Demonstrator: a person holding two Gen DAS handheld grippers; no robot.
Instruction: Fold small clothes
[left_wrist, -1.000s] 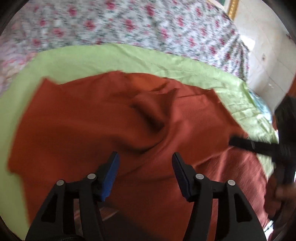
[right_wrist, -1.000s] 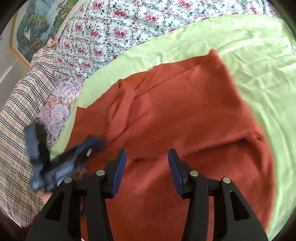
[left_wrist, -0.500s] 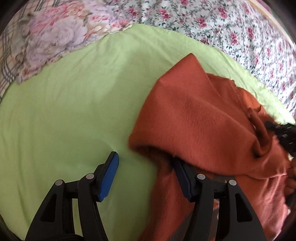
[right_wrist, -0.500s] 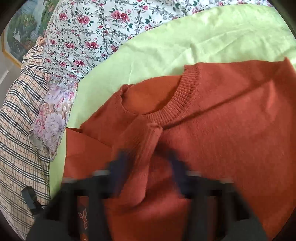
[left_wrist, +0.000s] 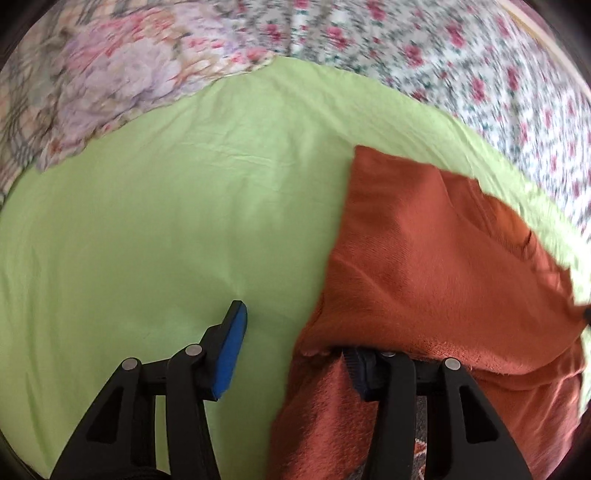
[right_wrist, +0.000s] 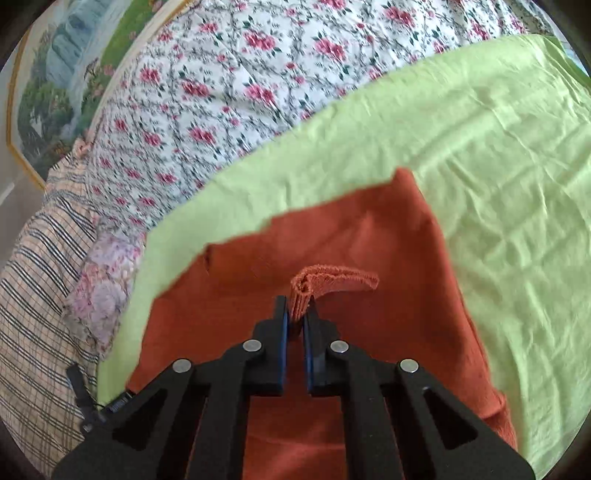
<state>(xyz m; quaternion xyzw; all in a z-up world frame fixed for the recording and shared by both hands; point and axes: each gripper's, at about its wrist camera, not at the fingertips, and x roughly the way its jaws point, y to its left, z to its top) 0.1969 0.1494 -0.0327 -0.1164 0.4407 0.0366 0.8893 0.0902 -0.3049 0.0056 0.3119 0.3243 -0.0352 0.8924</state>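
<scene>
light: soft daylight – shadows faint | blur: left-view top edge | fisheye vignette

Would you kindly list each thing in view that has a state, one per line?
Sweater: rust-coloured, lying rumpled and partly folded on the green sheet.
Ribbed strip: bunched and pinched, raised off the sweater.
Right gripper: shut on the ribbed strip.
Left gripper: open, jaws just closing; sweater edge draped over one finger, the other finger bare above the sheet.
Green sheet: spread out, lightly creased.
</scene>
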